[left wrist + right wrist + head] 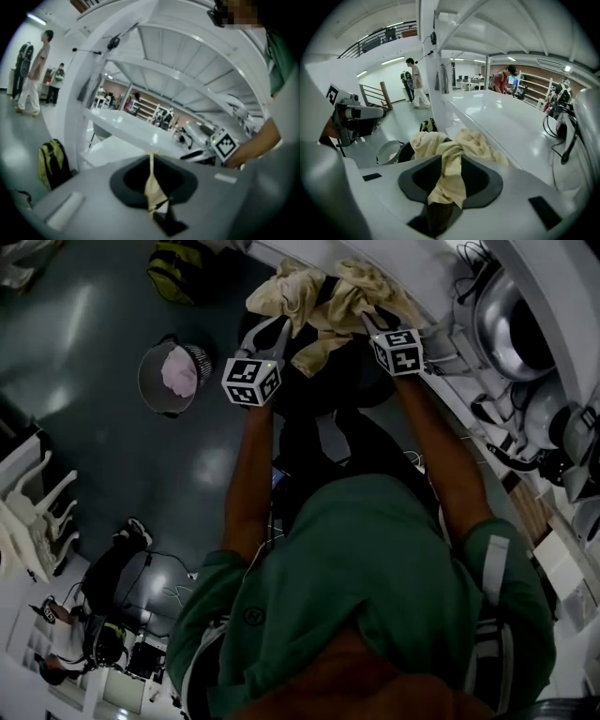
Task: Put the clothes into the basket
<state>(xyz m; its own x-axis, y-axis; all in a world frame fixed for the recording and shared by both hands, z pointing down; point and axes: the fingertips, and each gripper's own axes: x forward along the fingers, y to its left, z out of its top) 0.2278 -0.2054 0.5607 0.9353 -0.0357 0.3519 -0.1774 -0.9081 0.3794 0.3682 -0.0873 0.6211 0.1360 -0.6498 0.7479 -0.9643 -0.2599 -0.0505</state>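
Pink garment (180, 371) already lies in the single basket (142, 381) at far left — one piece done. My left gripper (152, 190) pinches the cream garment (314, 296); my right gripper (446, 187) is clamped on its bulk — one piece, I think, well apart from the basket.

bare dark floor (84, 343) surrounds the round grey mesh basket (156, 395). the long white table (422, 268) blocks the right side.
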